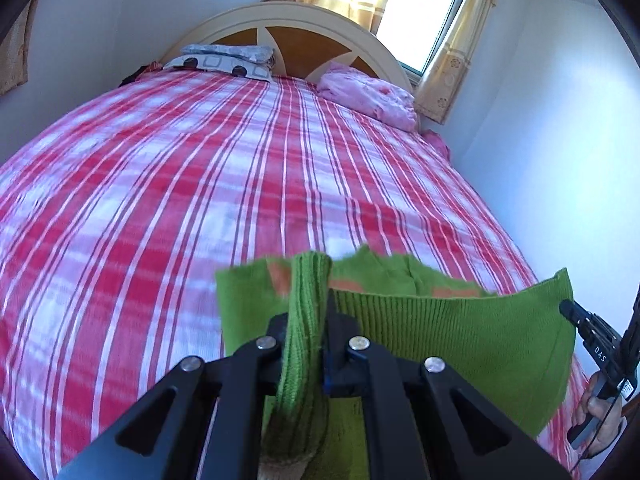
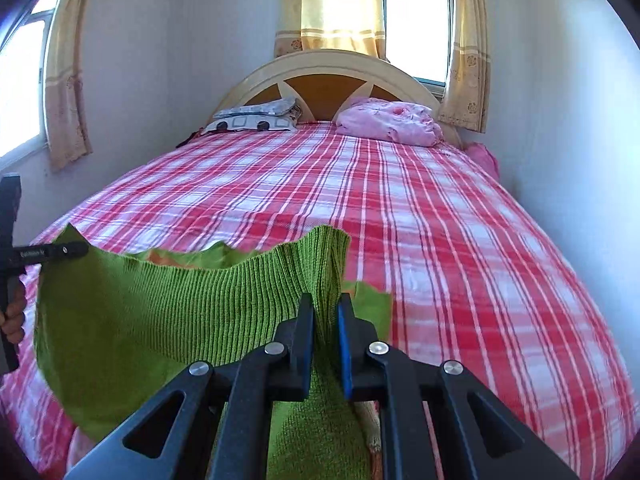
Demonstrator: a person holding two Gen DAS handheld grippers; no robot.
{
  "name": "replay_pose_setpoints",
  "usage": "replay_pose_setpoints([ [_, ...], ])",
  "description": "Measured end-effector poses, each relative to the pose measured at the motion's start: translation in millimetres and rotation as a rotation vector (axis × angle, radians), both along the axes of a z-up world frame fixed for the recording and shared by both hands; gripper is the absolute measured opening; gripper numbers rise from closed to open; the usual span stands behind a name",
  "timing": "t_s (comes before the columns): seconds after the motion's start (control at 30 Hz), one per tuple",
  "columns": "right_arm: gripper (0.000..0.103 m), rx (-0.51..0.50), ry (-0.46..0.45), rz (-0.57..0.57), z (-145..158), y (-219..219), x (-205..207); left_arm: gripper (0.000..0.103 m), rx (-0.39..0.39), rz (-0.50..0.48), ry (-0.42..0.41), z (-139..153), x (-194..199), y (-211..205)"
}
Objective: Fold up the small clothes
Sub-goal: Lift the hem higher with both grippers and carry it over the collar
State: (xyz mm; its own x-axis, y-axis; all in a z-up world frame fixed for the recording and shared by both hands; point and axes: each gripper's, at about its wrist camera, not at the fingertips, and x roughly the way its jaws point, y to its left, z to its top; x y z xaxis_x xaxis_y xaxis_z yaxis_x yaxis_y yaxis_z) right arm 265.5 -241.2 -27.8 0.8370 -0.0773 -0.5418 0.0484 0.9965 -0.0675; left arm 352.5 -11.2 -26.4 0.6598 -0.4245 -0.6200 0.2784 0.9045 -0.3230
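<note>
Fingers of the left gripper [image 1: 306, 320] are clamped together on a bunched corner of the green knit [image 1: 460, 332], with the ribbed band rising between them. Fingers of the right gripper [image 2: 326, 320] are pinched on the other corner in the same way, one blue pad [image 2: 345, 344] pressing the cloth from the right.

The knit hangs between the two grippers as a slack sheet. It is above the near end of the bed [image 2: 460, 220] and well apart from the pillows [image 2: 256, 118] at the headboard. Its ribbed edge sags in the middle, and its lower part drops out of view below the fingers.

The likely trouble is in the grips. Each holds only a narrow pinch of stretchy ribbing, so a quick swing could pull a corner free, and the knit would drop in a heap on the bed. If the hands set it down at uneven heights, the sagging edge could land skewed. The fold would then come out crooked. Loose cloth under the fingers could also tuck beneath itself and leave a hidden crease.
</note>
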Motion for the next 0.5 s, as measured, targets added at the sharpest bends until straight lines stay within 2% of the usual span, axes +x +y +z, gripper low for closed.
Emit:
replay_pose_setpoints([
  [0.2,0.010,-0.057,0.003,-0.058,-14,-6,70,0.007,0.019,0.035,-0.013,-9,60,-10],
  [0.3,0.010,-0.072,0.031,-0.085,-34,-8,99,0.007,0.043,0.075,0.019,-33,91,-15],
  [0.43,0.010,-0.141,0.101,-0.130,-78,-11,129,0.007,0.086,0.132,0.080,-73,114,-20],
  [0.5,0.010,-0.156,0.136,-0.145,-91,-13,136,0.007,0.081,0.130,0.141,-89,123,-20],
])
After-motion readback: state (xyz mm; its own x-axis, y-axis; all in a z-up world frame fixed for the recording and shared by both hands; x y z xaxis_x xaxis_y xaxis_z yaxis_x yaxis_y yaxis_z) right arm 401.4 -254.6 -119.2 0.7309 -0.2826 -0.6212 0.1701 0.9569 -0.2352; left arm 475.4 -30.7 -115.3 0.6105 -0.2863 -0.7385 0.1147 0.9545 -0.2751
